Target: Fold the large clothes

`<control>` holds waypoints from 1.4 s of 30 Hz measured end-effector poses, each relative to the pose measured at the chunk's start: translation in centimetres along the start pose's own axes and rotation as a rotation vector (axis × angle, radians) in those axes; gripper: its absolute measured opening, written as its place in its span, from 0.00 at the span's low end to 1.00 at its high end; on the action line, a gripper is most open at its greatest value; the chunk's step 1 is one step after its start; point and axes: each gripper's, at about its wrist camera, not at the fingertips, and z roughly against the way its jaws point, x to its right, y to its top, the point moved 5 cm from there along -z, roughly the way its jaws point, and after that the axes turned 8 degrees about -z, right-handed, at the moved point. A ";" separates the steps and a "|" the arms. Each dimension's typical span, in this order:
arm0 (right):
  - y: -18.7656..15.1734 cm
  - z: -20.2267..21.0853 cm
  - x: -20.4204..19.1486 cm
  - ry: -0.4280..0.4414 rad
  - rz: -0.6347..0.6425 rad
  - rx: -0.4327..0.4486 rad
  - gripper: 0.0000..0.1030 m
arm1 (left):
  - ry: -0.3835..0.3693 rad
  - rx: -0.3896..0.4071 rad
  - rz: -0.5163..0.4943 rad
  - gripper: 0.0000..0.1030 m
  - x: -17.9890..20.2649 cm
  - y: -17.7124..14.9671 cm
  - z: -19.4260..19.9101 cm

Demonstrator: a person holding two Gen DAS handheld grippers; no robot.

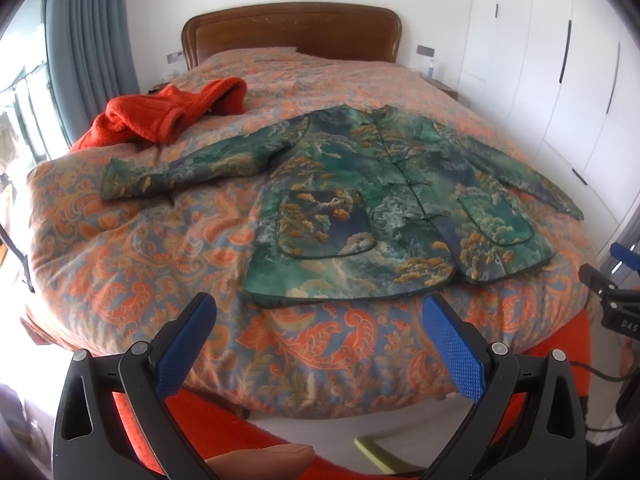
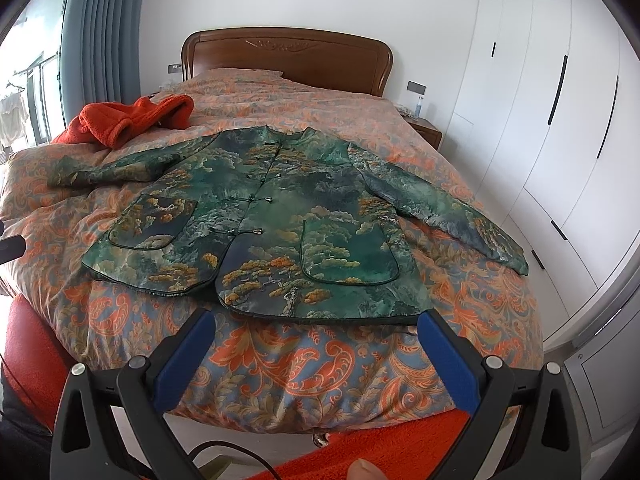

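Spread flat, front up and fastened, the green patterned jacket [image 1: 360, 200] lies on the bed [image 1: 120, 240], both sleeves extended sideways, its hem just beyond the tips of both pairs of fingers. No fold appears made yet. The step in hand is judged to be the first sleeve fold: each sleeve is best taken near the cuff, lifted only slightly, and laid across the chest so the padded cloth does not drag the quilt beneath.

Left gripper [image 1: 320, 320]: fingers spread wide, holding nothing, raised above the near bed edge, pointing at the jacket's left-hand pocket side.

Right gripper [image 2: 316, 336]: fingers likewise wide apart and empty, level with the hem's middle.

An orange garment [image 1: 168, 112] lies crumpled far beyond the fingers, beside the far sleeve; a wooden headboard [image 1: 292, 32] stands behind.
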 end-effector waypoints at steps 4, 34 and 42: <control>0.0 -0.1 0.1 -0.002 -0.006 -0.001 1.00 | -0.001 -0.001 -0.001 1.00 0.0 0.0 0.0; 0.1 -0.3 0.1 0.007 -0.011 0.000 1.00 | 0.005 0.034 0.028 1.00 -0.7 0.6 0.1; 0.2 -0.3 0.2 0.010 -0.014 0.003 1.00 | 0.004 0.046 0.036 1.00 -0.5 0.8 0.1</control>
